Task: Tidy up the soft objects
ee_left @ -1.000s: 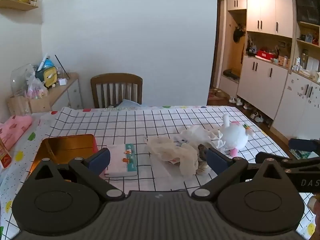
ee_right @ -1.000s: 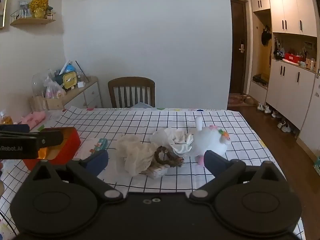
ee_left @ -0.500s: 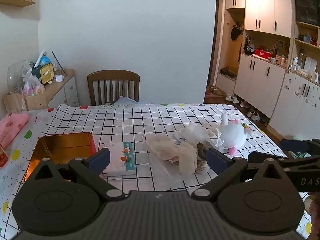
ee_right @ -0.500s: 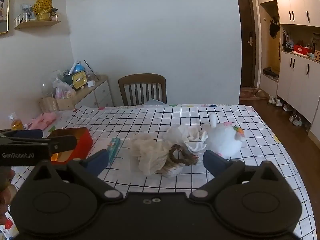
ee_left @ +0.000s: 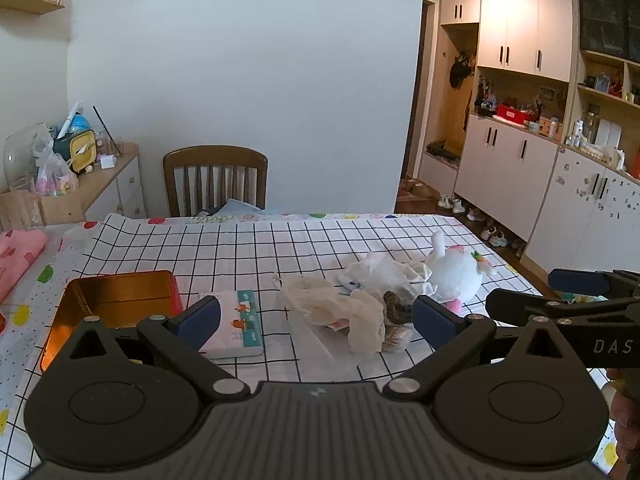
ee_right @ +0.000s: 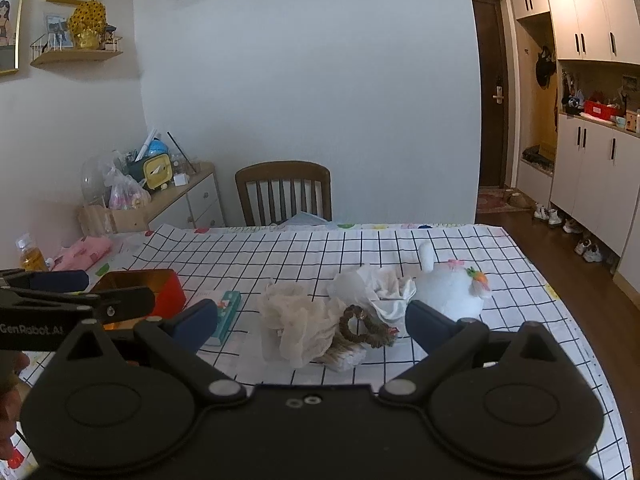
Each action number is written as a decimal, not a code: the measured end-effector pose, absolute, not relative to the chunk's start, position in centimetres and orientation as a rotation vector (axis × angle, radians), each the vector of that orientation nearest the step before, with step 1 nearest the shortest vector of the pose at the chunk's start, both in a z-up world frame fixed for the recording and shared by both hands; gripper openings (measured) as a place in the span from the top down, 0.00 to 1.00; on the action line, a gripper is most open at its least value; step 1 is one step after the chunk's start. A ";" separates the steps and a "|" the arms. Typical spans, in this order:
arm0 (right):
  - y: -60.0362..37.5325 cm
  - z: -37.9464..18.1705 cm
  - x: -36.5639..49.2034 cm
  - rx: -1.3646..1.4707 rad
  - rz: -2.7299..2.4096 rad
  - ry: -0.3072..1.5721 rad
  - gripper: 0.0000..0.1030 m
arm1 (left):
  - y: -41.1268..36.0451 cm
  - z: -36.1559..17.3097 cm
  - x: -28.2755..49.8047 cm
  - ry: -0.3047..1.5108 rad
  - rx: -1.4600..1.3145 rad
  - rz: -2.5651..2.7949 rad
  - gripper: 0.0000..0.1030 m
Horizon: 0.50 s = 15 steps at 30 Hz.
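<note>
Our left hand-held gripper (ee_left: 316, 316) hangs above the near edge of the desk (ee_left: 280, 248) with its blue pads spread wide and nothing between them; our right hand-held gripper (ee_right: 312, 320) is likewise wide and empty. In the left wrist view, the right one's dark fingers reach in at 3 o'clock.

The soft things sit in one loose heap at 12 o'clock from both grippers: a cream gauzy cloth (ee_right: 296, 320) draped over a small packet, a brown braided ring (ee_right: 362, 326) leaning on it, a crumpled white cloth (ee_right: 380, 288) just behind, and a white plush toy (ee_right: 452, 290) touching that cloth at about 1 o'clock. Nothing is gripped, so we judge that we are at the approach, before a first pick.

The open gold-lined tin (ee_left: 112, 300) at 10 o'clock looks like the likely place to put them, though that is our guess. The next move calls for lowering one gripper onto a single item, probably the cream cloth on top, and closing on a fold without dragging the ring along.

A flat box with a cartoon print (ee_left: 236, 320) lies between the tin and the heap, so a low carry could snag it. A wooden chair (ee_right: 284, 192) stands beyond the desk, well clear.
</note>
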State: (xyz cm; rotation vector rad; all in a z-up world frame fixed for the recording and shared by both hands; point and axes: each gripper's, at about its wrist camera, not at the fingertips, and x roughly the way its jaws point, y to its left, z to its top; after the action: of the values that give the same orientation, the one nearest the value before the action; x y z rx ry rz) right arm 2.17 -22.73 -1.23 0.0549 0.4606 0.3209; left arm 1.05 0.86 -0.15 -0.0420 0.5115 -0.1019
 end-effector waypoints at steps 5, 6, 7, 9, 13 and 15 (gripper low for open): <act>-22.8 -1.2 2.0 0.055 0.322 0.443 0.03 | 0.7 0.0 0.9 0.501 -0.041 -0.111 0.00; -22.8 -1.2 1.9 0.053 0.323 0.440 0.03 | 0.7 0.0 0.9 0.499 -0.041 -0.111 0.00; -22.8 -1.2 1.8 0.052 0.324 0.436 0.03 | 0.8 -0.1 0.8 0.499 -0.041 -0.111 0.00; -22.9 -1.2 1.7 0.058 0.328 0.430 0.03 | 0.8 0.0 0.8 0.500 -0.041 -0.113 0.00; -22.9 -1.2 1.6 0.060 0.327 0.429 0.03 | 0.7 0.1 0.6 0.501 -0.037 -0.112 0.00; -23.0 -1.2 1.5 0.058 0.325 0.428 0.03 | 0.6 0.2 0.4 0.499 -0.037 -0.110 0.00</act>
State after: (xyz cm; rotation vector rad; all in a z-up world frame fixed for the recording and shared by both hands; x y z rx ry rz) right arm 1.54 -22.96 -1.16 0.0582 0.4284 0.3249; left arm 0.41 0.64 0.16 -0.0371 0.4986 -0.1104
